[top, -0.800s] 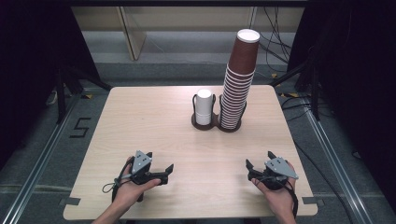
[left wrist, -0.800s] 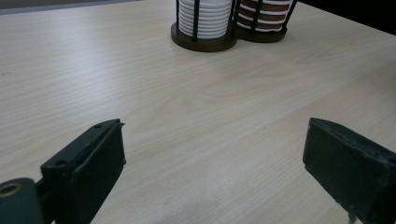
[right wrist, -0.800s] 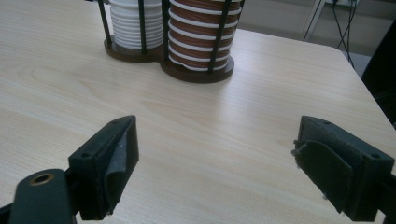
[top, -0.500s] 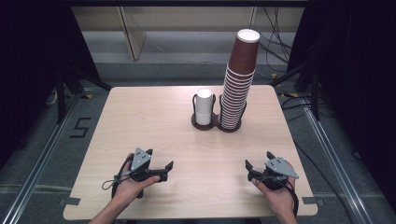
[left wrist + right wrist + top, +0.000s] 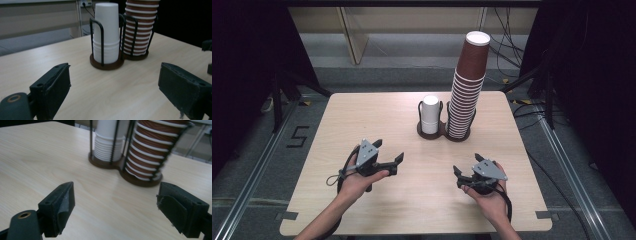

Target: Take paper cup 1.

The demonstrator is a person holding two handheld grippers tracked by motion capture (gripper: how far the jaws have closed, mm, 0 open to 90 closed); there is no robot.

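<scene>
Fingers of both grippers stand spread with nothing between them: the left gripper (image 5: 388, 162) and the right gripper (image 5: 467, 176) hover low over the near part of the table (image 5: 362, 115), well apart from each other. In the left gripper view its 2 fingers (image 5: 51, 87) frame bare wood, and the right gripper view shows the same past its own fingers (image 5: 58, 205).

Outward from there, the white cups (image 5: 430, 114) sit as a short stack in a wire holder (image 5: 420, 111) near the table's far middle, touching on their right a second holder with the tall brown cups (image 5: 468, 90). Both stacks stand upright, so their long axis is vertical.

From the left gripper the white cups lie at about 1 o'clock; from the right gripper at about 11 o'clock, with the brown stack nearly at 12. Neither hand is clearly nearer to the white cups; the right looks closer to the brown stack. My judgement is that any reach must go forward across open table and then meet a stack from the side or from above its rim.
</scene>
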